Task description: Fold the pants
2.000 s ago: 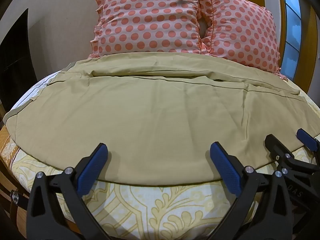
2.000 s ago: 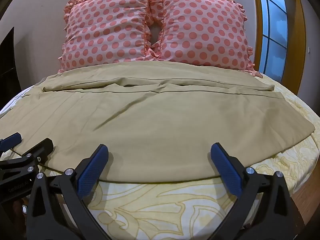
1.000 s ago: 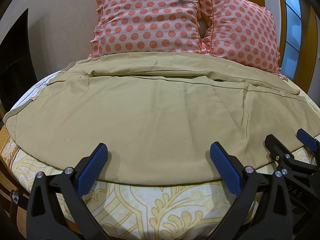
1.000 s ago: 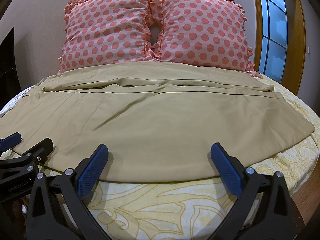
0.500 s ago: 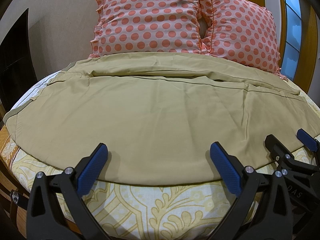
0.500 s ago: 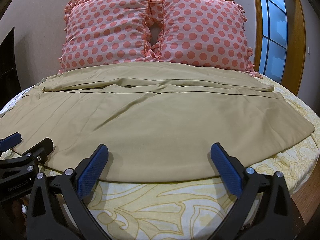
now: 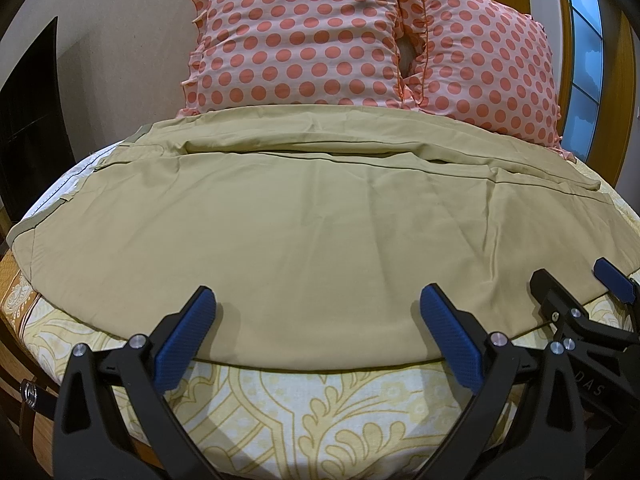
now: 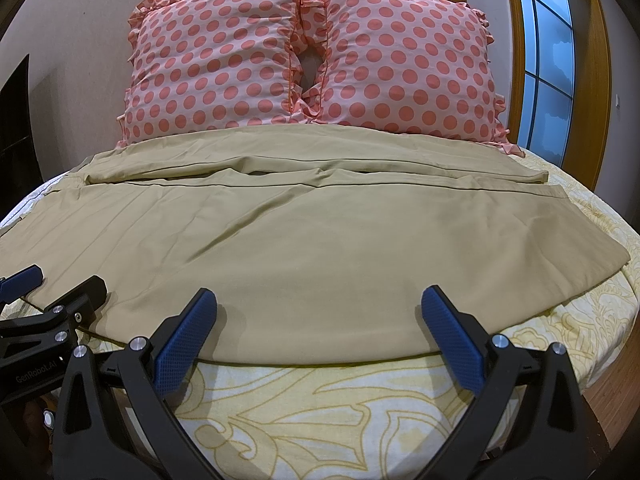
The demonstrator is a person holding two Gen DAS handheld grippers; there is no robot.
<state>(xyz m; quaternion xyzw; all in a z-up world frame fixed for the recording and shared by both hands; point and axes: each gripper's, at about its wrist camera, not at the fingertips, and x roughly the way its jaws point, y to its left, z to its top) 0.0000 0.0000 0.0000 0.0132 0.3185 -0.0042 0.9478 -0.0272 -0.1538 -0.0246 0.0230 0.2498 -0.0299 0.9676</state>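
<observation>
Khaki pants (image 7: 304, 240) flat on the bed (image 7: 320, 412) as before, left claw (image 7: 318, 340) and right claw (image 8: 318, 340) unmoved, both spread apart

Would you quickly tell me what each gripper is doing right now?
Left gripper: open, holding nothing, poised at the near edge of the pants.
Right gripper: open, empty, at the same edge.

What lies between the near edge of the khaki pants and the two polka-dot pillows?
Only the pants themselves: the far leg, laid lengthwise, runs up against the pillows. No other object shows, per the right wrist view.
</observation>
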